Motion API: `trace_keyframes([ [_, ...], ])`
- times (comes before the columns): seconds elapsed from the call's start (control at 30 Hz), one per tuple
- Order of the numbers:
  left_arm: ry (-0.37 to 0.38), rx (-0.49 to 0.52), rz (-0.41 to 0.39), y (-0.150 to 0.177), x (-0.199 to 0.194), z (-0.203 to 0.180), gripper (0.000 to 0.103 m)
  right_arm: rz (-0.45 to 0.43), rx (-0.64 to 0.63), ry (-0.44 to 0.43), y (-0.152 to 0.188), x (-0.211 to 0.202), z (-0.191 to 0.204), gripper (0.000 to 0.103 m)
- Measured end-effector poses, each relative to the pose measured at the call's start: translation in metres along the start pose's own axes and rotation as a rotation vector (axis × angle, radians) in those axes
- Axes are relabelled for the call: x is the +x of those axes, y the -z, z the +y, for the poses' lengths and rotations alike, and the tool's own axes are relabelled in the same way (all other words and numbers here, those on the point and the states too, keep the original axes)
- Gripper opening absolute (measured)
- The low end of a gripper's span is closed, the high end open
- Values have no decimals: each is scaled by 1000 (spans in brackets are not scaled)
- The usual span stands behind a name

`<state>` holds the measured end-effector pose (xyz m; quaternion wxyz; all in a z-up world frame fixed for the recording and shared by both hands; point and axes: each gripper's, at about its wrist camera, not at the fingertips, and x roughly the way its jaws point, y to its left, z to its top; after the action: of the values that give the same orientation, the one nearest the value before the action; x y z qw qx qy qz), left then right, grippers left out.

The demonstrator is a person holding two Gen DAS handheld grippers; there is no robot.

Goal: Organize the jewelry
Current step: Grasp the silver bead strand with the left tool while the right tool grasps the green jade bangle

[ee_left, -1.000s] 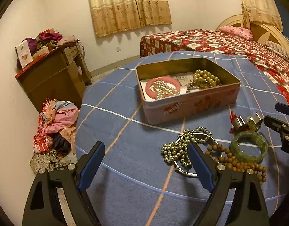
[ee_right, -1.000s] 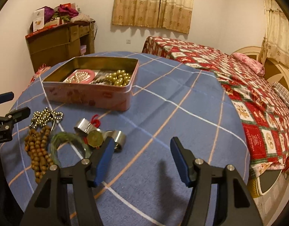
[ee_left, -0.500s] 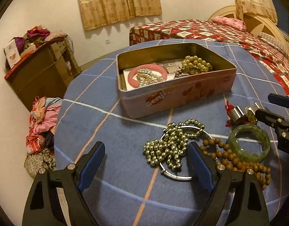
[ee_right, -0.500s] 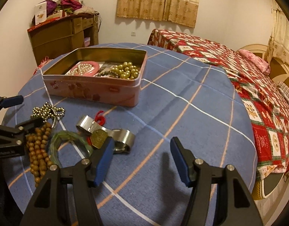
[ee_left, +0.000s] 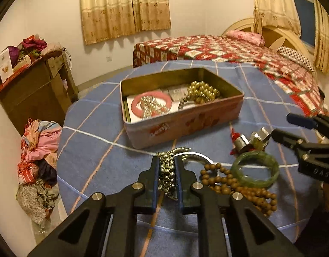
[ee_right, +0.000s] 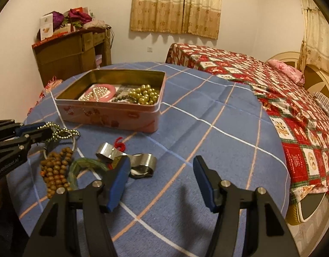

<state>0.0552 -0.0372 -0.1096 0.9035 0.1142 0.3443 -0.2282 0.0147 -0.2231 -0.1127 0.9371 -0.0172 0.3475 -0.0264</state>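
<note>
My left gripper [ee_left: 167, 162] is shut on a silver bead necklace [ee_left: 167, 172] at the near edge of the blue checked tablecloth [ee_left: 96, 156]; it also shows in the right wrist view [ee_right: 39, 131]. A silver bangle [ee_left: 196, 156], a brown wooden bead strand [ee_left: 239, 187], a green jade bangle [ee_left: 255, 169] and metal rings with a red cord [ee_left: 242, 142] lie beside it. The open pink tin [ee_left: 181, 124] holds a pink bangle, pearls and gold beads. My right gripper [ee_right: 162, 175] is open and empty above the cloth, right of the metal rings [ee_right: 140, 162].
A bed with a red patterned quilt [ee_right: 271, 81] stands right of the table. A brown cabinet [ee_left: 33, 90] with clutter on top stands at the left wall. A heap of clothes [ee_left: 38, 150] lies on the floor by it.
My left gripper has moved forward over the silver bead necklace and closed on it. My right gripper stays open and has shifted only slightly.
</note>
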Motion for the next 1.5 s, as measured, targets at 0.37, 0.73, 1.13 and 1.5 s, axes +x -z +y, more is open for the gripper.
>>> trace_keyframes([
  [0.37, -25, -11, -69, -7, -31, 2, 10, -15, -66, -68, 5, -12, 23, 63],
  [0.73, -13, -90, -9, 10, -26, 17, 10, 4, -139, -174, 18, -17, 42, 54],
  [1.13, -14, -80, 34, 23, -13, 11, 10, 27, -224, -124, 23, -2, 60, 47],
  [1.5, -3, -99, 51, 25, -6, 16, 10, 46, -270, -105, 11, 7, 68, 40],
])
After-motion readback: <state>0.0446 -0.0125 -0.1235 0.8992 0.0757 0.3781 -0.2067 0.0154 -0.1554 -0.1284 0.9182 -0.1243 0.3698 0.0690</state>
